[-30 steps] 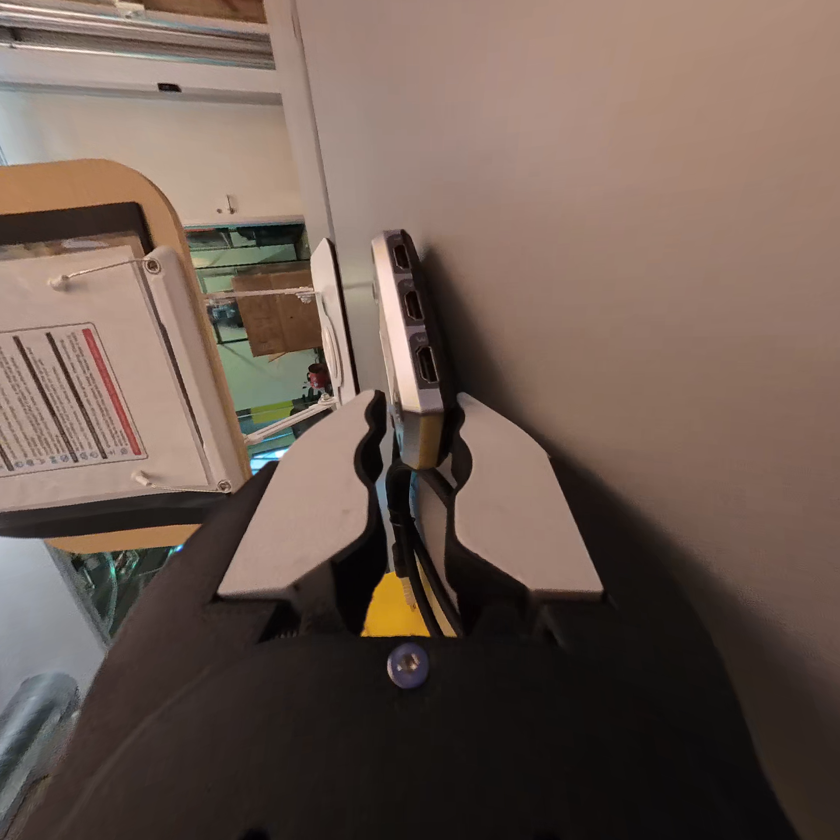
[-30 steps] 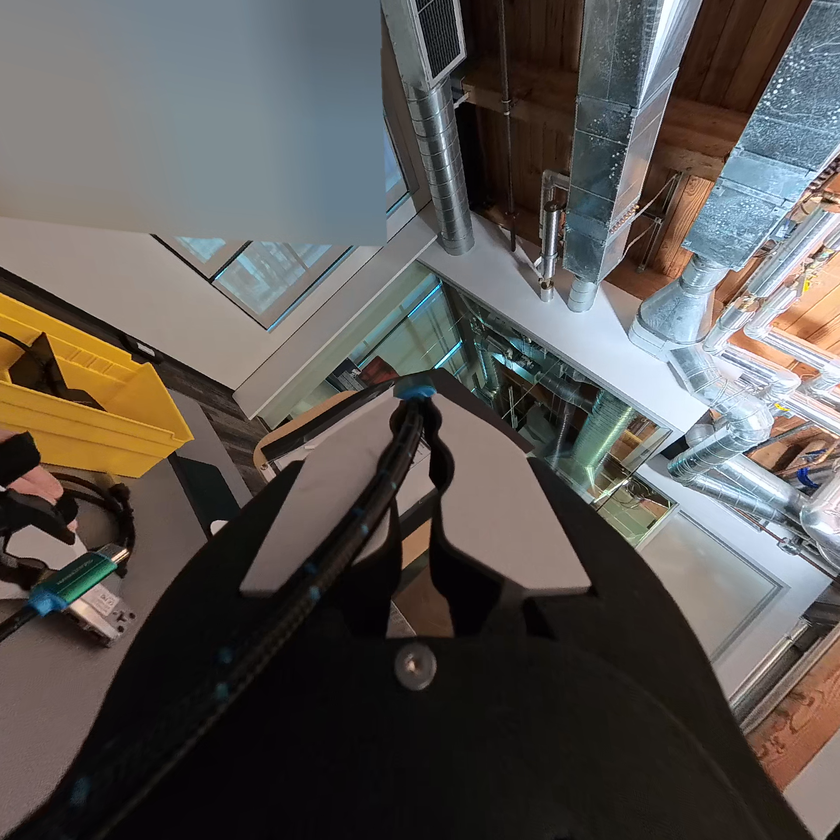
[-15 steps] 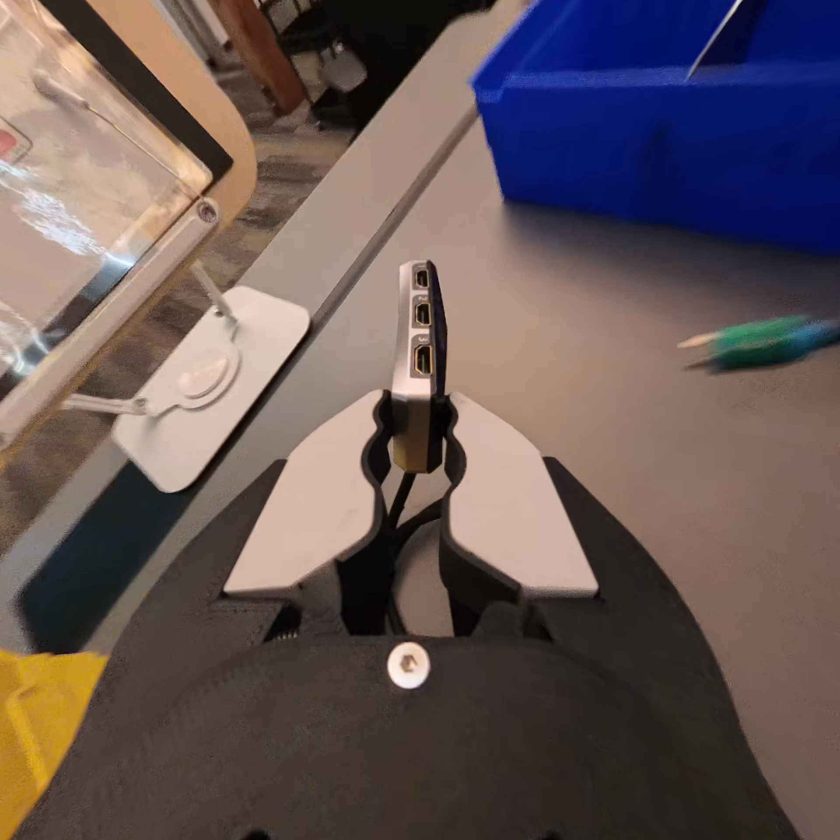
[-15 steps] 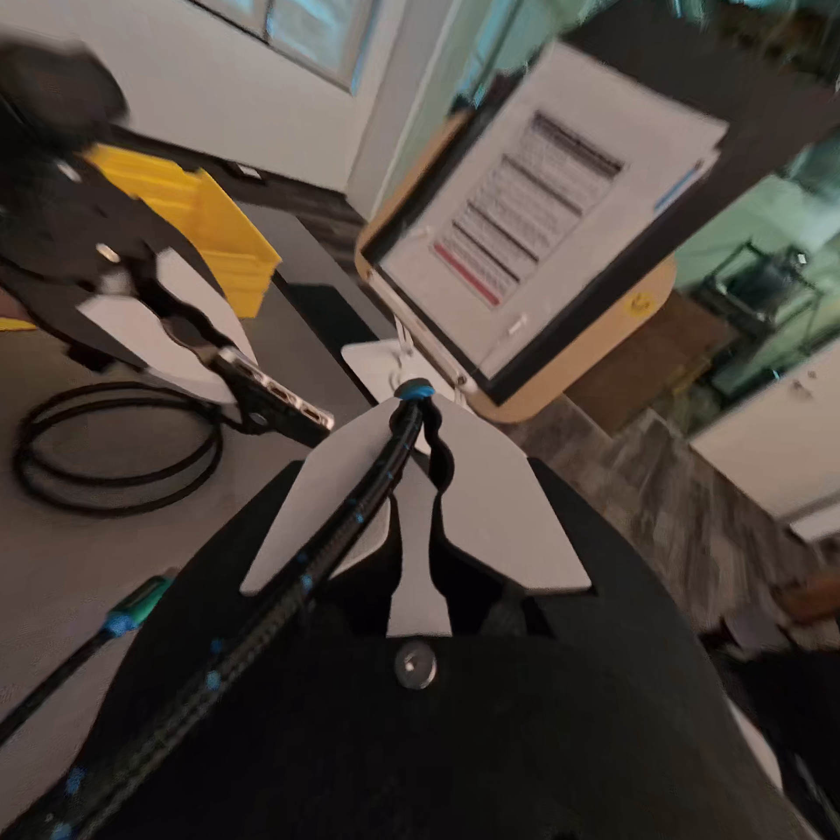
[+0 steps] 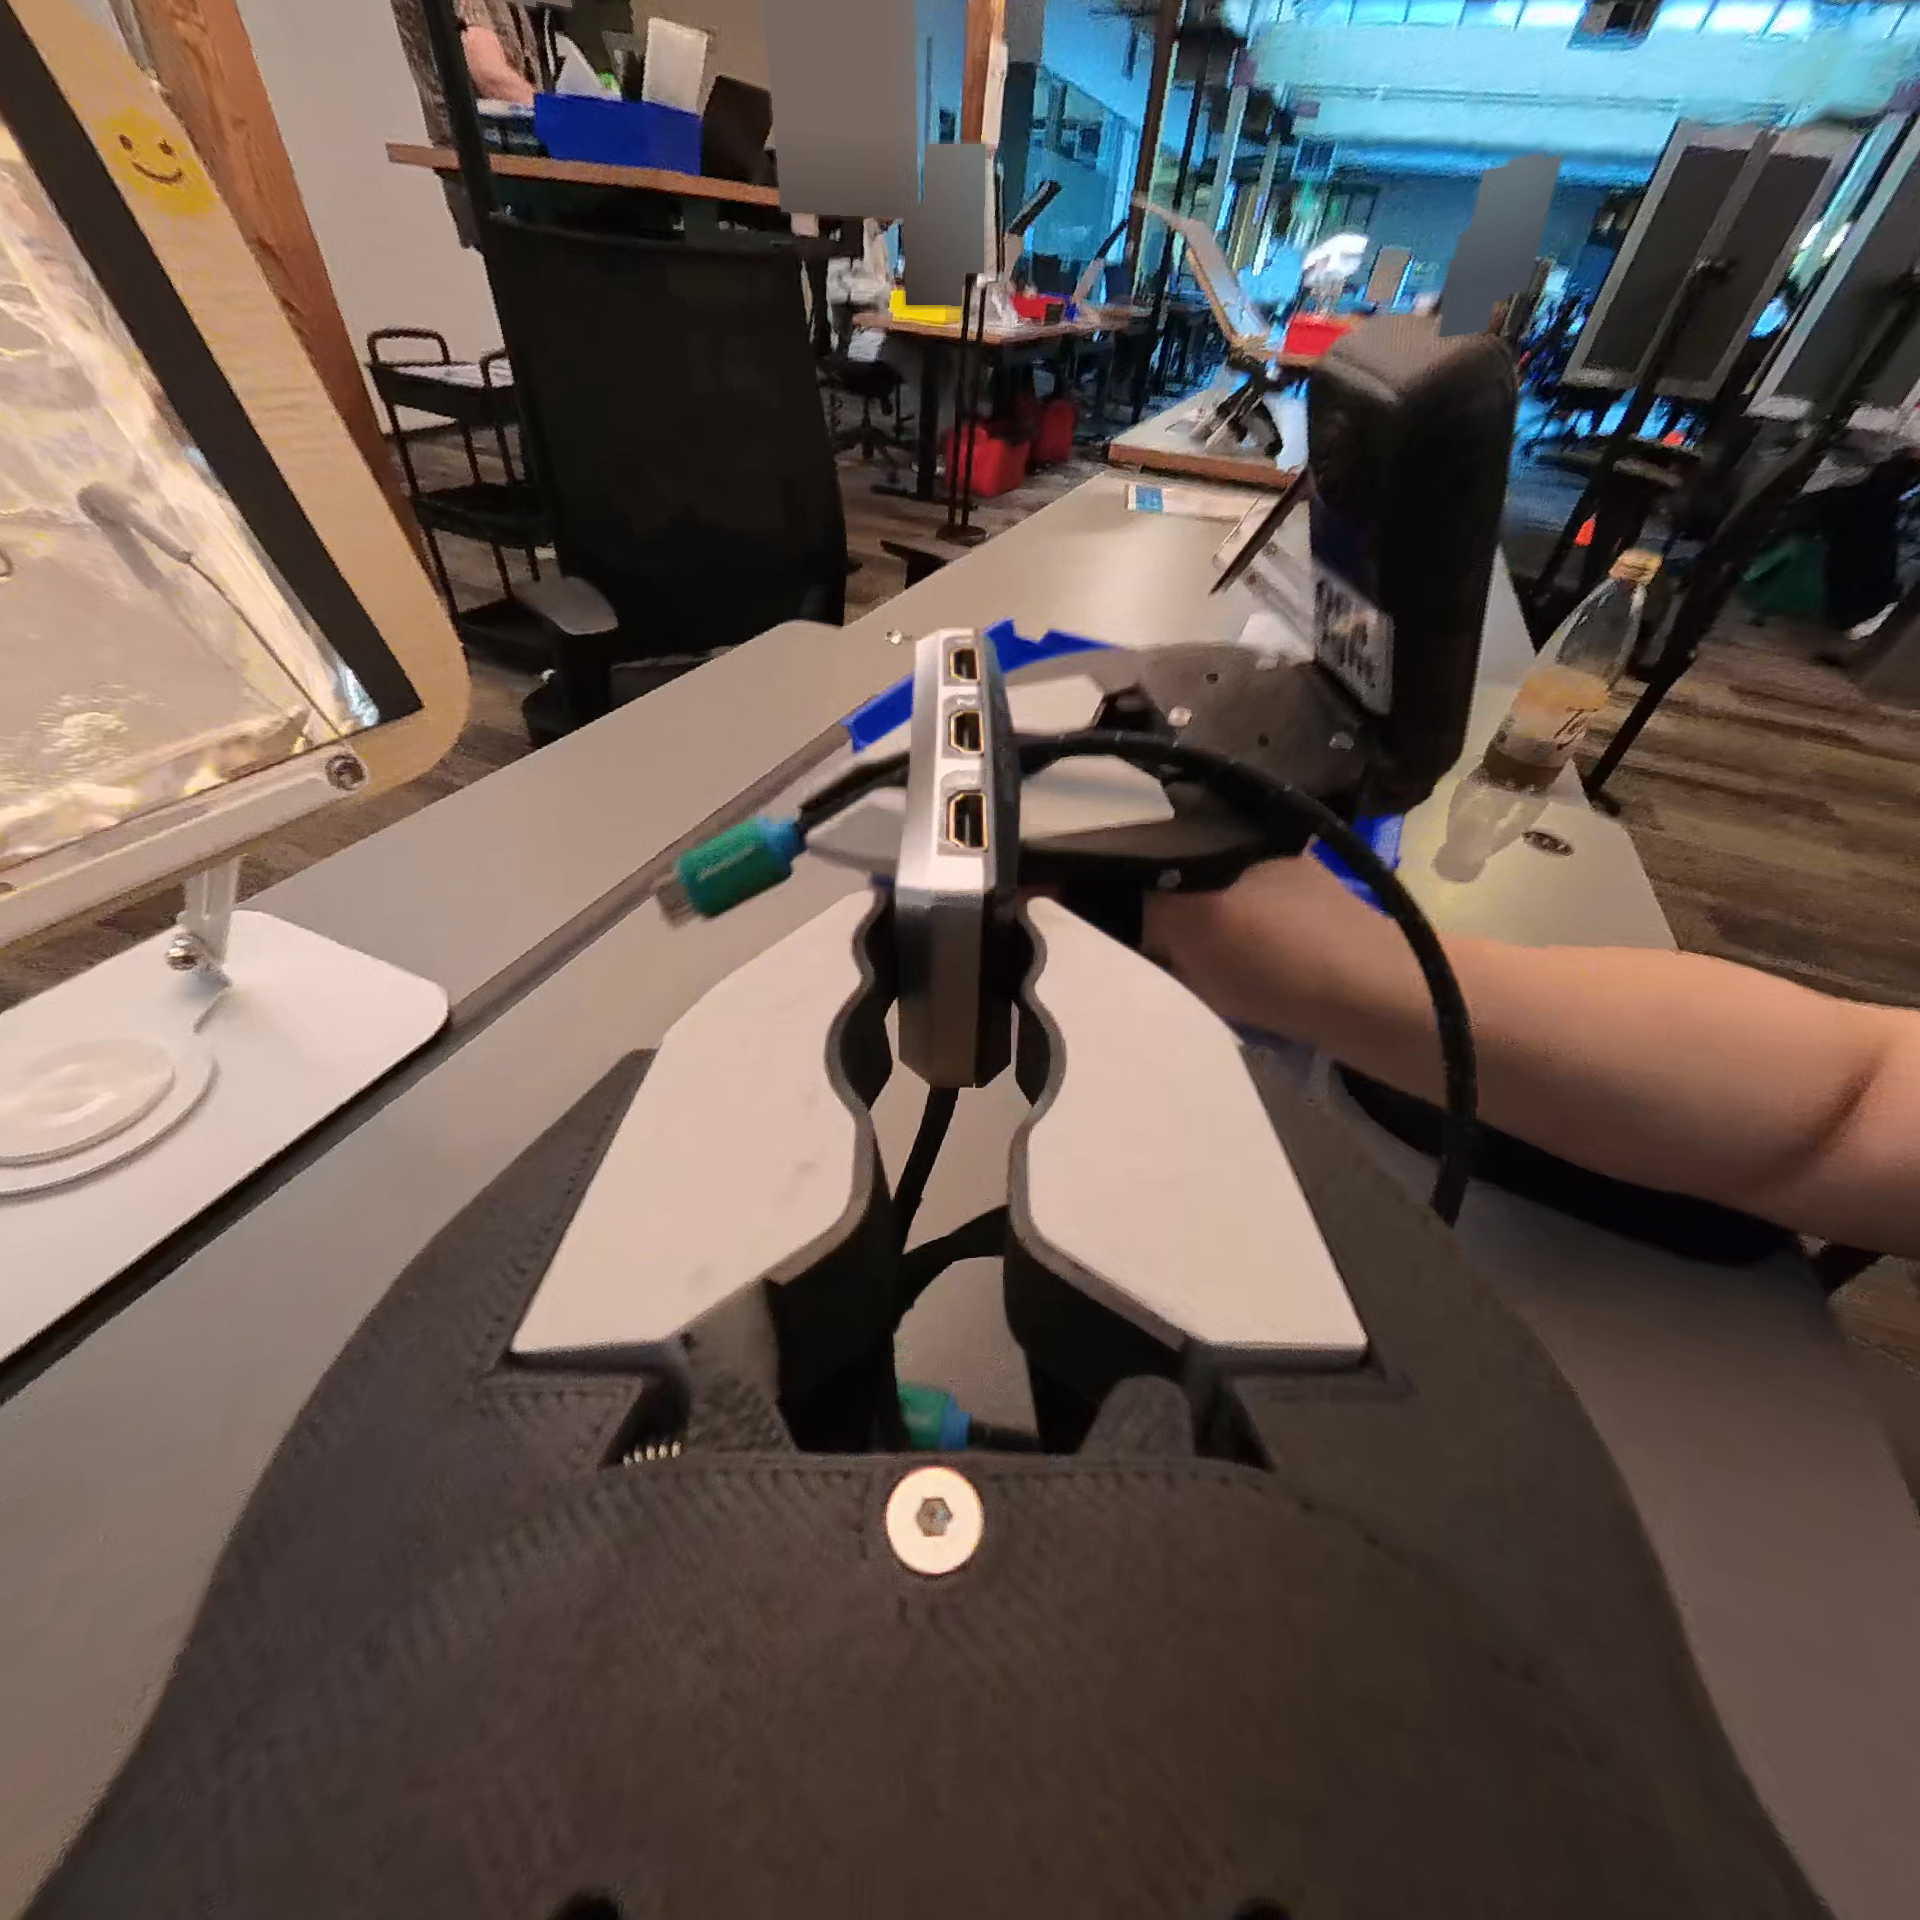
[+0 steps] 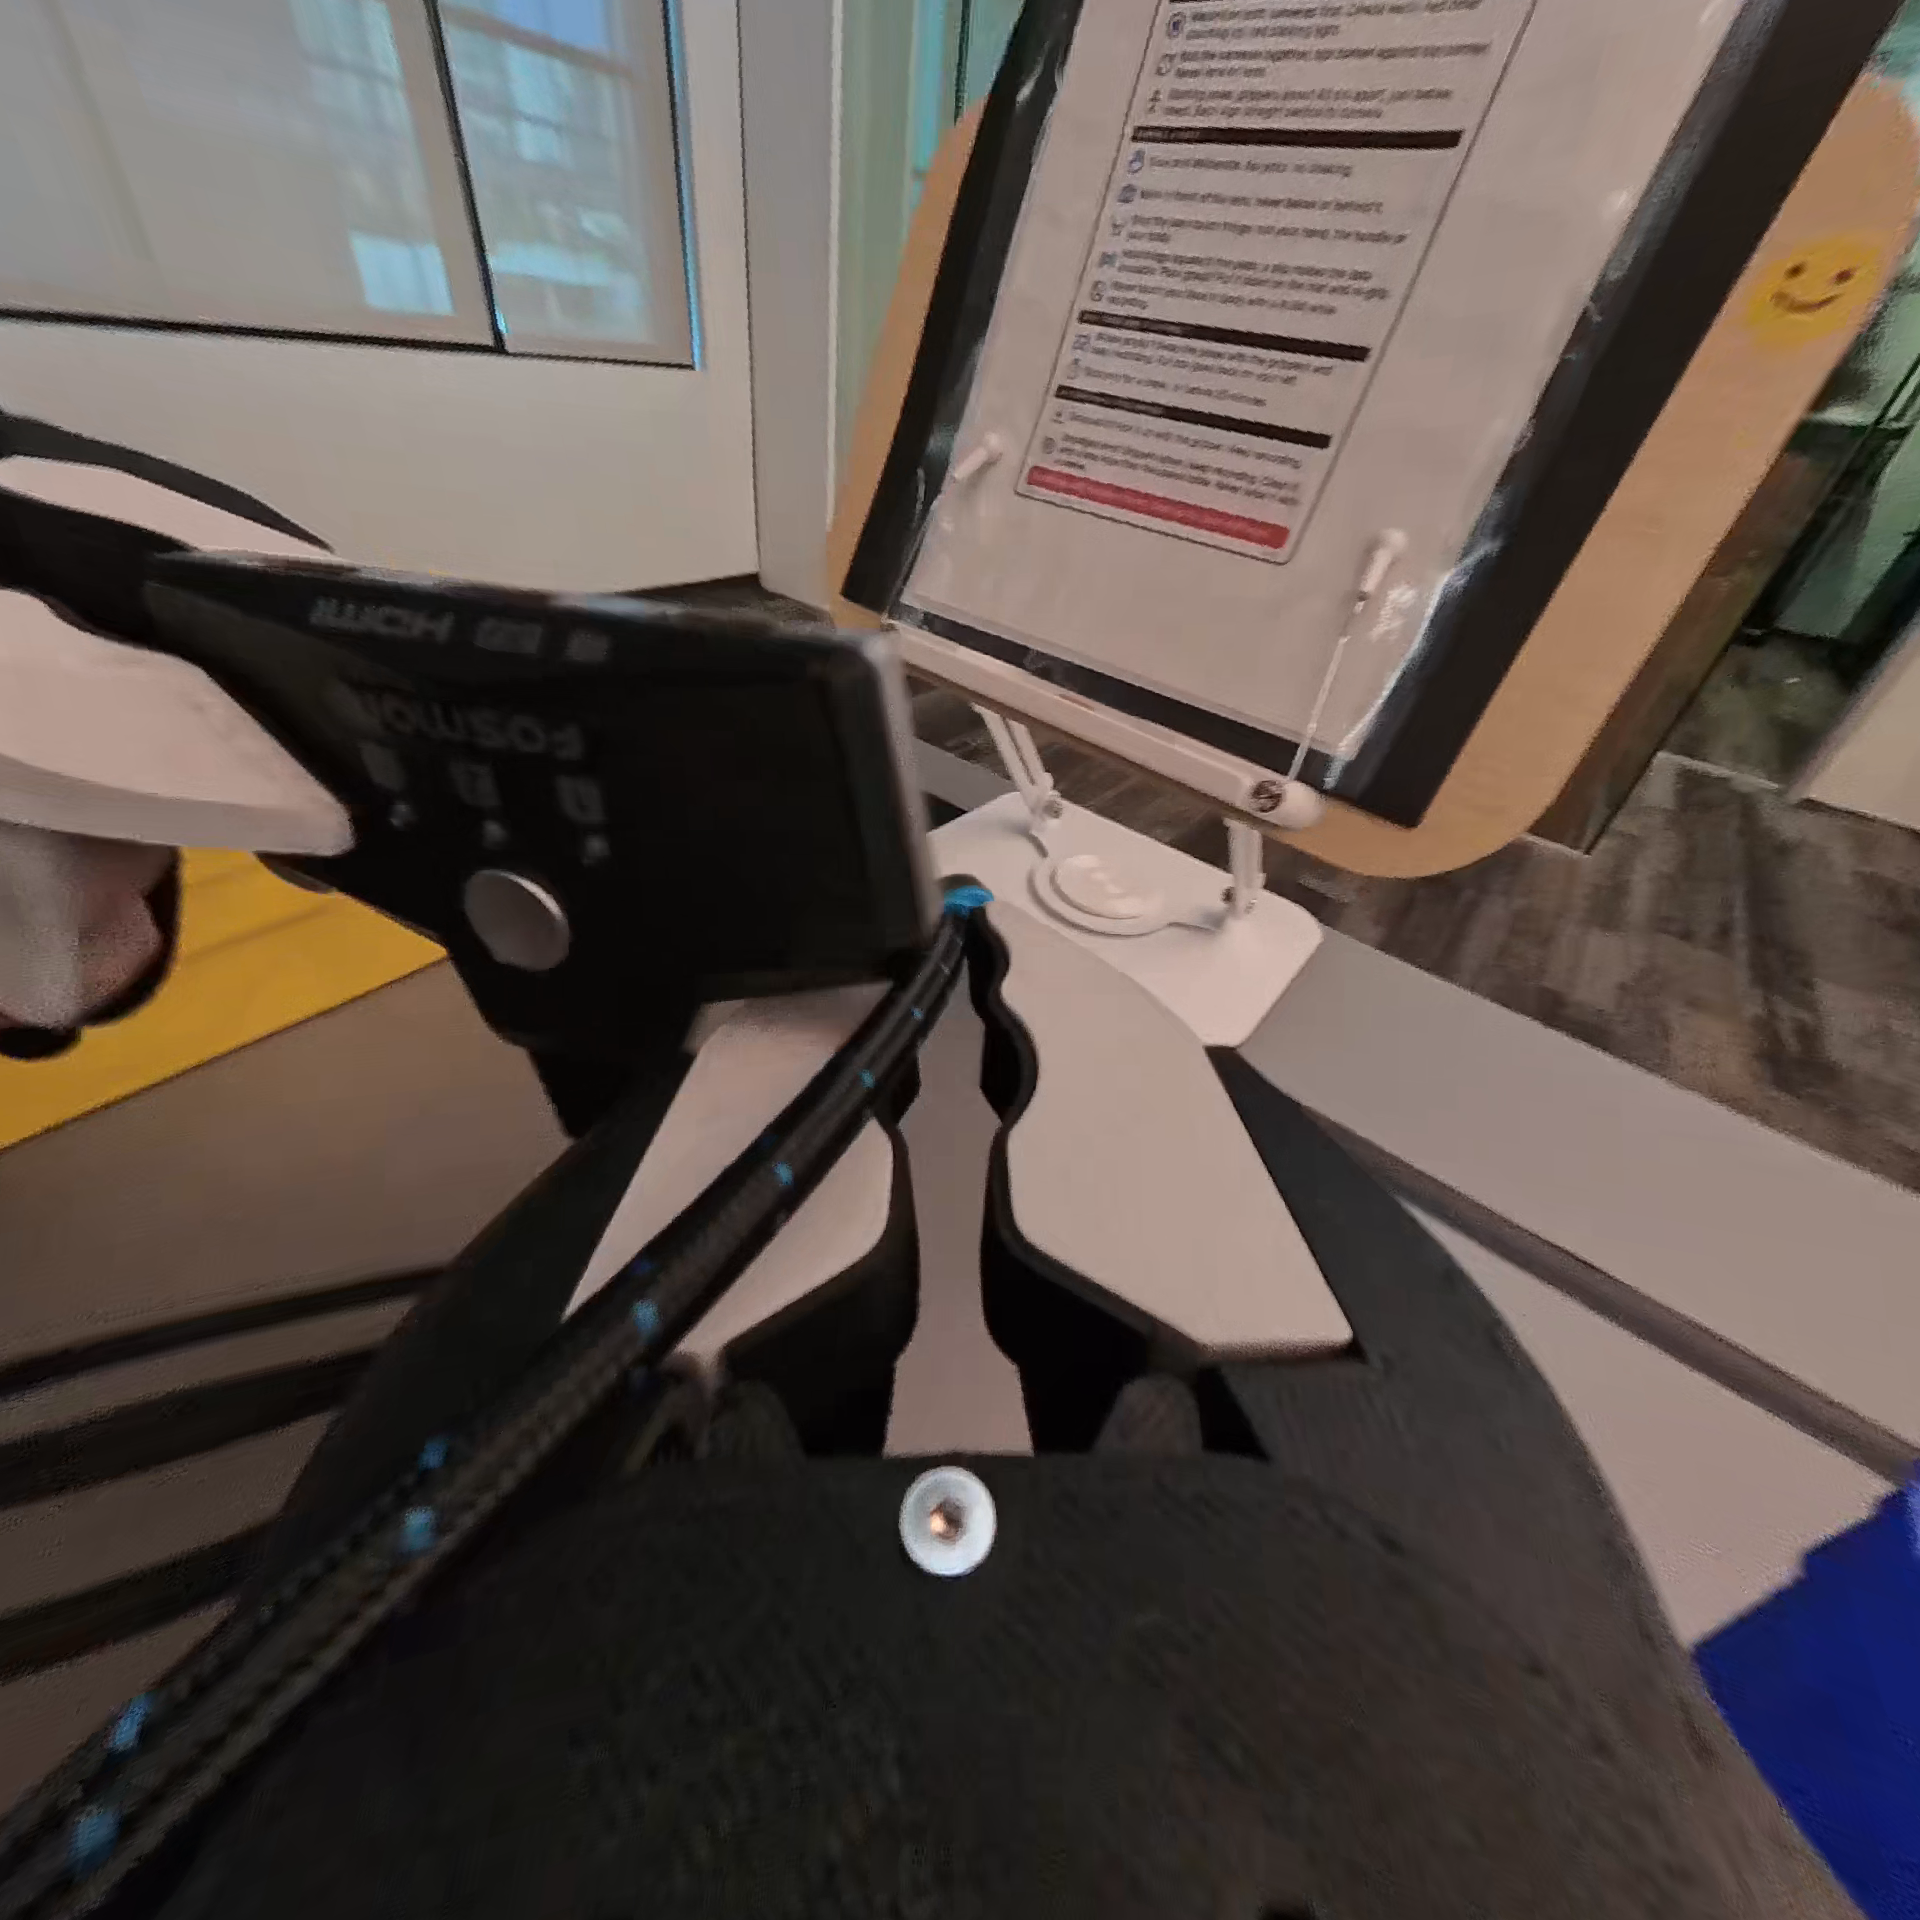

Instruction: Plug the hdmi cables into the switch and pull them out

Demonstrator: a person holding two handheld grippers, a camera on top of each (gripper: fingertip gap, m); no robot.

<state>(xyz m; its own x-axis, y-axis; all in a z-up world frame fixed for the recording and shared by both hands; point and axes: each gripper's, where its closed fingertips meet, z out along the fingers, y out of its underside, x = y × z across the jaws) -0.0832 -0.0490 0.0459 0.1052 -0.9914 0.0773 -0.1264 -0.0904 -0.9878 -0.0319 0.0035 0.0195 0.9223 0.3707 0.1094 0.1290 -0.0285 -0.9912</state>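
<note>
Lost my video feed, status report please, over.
Left gripper shut on slim silver-and-black HDMI switch, three ports empty. Right gripper shut on black braided cable; green plug beside switch, unplugged.

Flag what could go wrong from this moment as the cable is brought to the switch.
1. The left gripper pinches only the switch's bottom end, so plug pressure may pivot it.
2. The right gripper holds the cable behind the green plug, which sits left of the three empty ports and may miss.
</note>
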